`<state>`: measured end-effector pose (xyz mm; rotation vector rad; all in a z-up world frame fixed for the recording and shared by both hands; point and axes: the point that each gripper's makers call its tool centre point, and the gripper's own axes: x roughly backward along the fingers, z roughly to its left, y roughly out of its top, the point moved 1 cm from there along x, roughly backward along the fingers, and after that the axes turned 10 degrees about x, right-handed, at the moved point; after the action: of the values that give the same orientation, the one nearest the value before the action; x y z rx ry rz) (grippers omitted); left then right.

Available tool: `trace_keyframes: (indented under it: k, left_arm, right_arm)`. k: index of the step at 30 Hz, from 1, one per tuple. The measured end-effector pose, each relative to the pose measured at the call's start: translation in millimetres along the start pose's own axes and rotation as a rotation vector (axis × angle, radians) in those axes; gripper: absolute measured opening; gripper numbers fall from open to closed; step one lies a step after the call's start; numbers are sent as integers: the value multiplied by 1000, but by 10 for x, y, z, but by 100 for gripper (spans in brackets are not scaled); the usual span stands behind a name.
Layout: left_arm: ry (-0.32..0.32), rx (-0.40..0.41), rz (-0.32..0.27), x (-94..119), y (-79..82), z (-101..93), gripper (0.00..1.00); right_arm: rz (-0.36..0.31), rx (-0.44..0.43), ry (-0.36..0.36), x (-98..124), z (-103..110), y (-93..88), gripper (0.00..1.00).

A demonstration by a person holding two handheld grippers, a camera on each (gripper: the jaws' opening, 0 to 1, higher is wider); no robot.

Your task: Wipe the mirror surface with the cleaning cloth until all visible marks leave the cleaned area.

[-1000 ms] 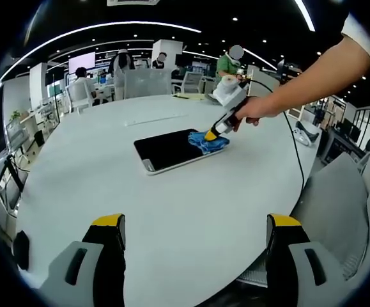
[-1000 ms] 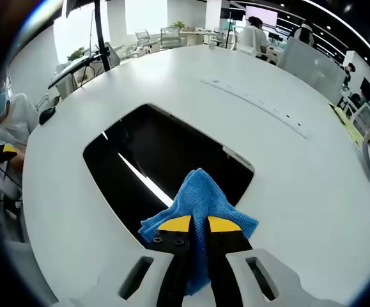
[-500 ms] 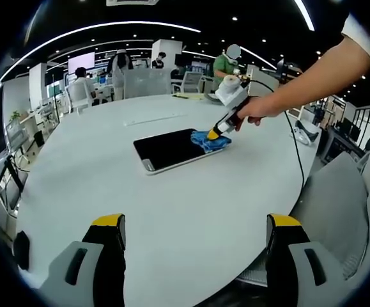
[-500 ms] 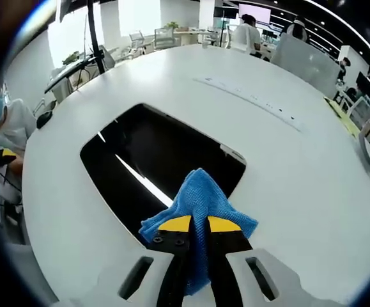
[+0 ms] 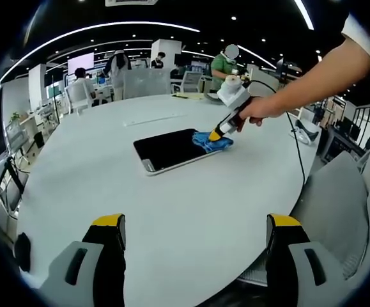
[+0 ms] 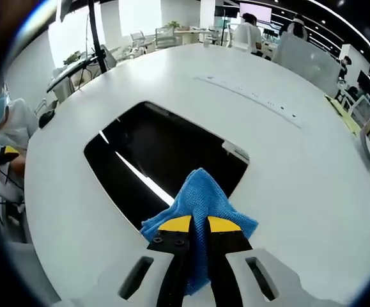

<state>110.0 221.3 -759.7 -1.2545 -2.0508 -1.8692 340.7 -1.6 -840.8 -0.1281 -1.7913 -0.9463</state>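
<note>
the right gripper (image 6: 199,225) has its jaws pressed together, pinching the blue cleaning cloth (image 6: 200,199), which fans out just ahead of the tips and rests on the near corner of the mirror (image 6: 162,153). the dark mirror lies flat on the white counter (image 6: 287,173), stretching away ahead of the gripper. to wipe well, likely keep the cloth flat and pressed, sweeping in overlapping passes toward the far edge. the left gripper (image 5: 194,230) hangs well back, jaws spread, holding nothing.
</note>
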Motion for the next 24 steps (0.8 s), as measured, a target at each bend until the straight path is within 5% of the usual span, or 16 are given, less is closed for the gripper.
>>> trace_keyframes:
  k: [24]
  left_arm:
    - [-10,0,-2,-31,19,-11,92]
  right_arm:
    - [-9,14,15,159,315,89,3]
